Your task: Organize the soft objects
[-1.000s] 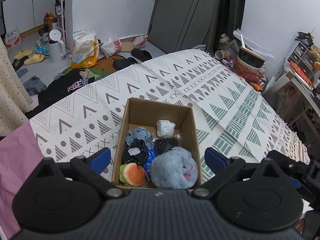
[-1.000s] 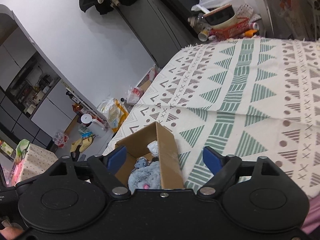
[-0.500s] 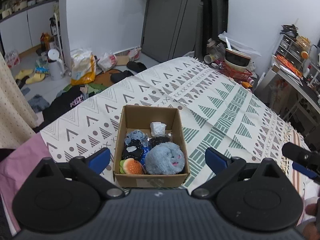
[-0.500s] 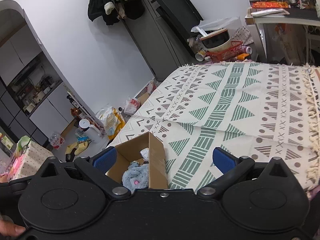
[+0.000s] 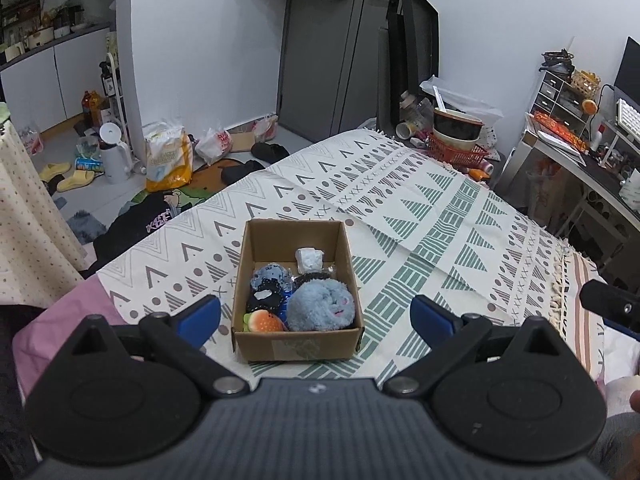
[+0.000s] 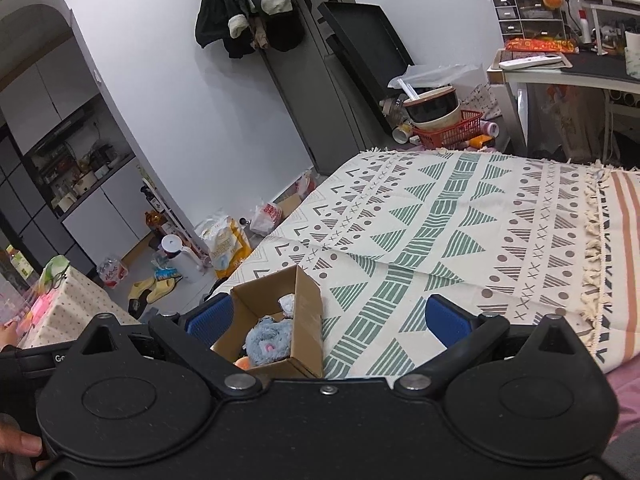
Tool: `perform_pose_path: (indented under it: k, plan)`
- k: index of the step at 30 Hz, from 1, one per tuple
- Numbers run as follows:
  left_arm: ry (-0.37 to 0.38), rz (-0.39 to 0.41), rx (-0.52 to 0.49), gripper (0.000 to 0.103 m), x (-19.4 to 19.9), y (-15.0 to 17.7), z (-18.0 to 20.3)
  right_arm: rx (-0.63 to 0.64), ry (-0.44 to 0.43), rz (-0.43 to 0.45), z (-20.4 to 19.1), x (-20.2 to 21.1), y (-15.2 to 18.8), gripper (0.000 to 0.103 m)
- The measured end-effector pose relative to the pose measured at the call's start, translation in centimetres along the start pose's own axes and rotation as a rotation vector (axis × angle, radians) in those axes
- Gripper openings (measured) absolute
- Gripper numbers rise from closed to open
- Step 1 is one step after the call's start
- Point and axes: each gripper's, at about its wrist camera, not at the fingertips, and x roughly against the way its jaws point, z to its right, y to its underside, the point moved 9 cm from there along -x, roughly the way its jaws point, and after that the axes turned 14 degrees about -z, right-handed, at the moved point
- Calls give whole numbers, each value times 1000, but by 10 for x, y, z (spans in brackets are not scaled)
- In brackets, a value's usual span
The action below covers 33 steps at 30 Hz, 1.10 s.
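Observation:
An open cardboard box [image 5: 298, 346] stands on the patterned blanket [image 5: 420, 216]. Inside it lie a fluffy blue plush [image 5: 320, 307], an orange burger toy [image 5: 264, 321], a dark blue spotted toy [image 5: 270, 274], a black toy [image 5: 264, 299] and a white wrapped piece [image 5: 308, 258]. My left gripper [image 5: 316, 316] hangs open above and behind the box, nothing between its blue pads. In the right wrist view the box [image 6: 298, 316] sits low left with the blue plush [image 6: 267, 338] showing. My right gripper [image 6: 328, 320] is wide open and empty, to the right of the box.
The blanket [image 6: 460, 232] covers a bed, with a pink sheet [image 5: 52, 320] at its near edge. A red basket with bowls [image 5: 456, 144] stands past the far corner. A desk [image 5: 580, 164] is at right. Bags, slippers and clothes litter the floor [image 5: 132, 168] at left.
Both grippers have pulled back and up from the box, so it looks smaller and farther. The right gripper's jaws spread a little wider. The box contents stayed put.

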Motion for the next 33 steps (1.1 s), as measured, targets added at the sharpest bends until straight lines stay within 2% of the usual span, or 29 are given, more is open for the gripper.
perform_pose_path:
  k: [17, 33]
  plan:
    - [-68, 28, -61, 100, 51, 29, 13, 50, 2, -1, 5, 41, 28, 103]
    - [-39, 47, -102, 100, 67, 58, 32, 82, 42, 29, 15, 72, 46, 103]
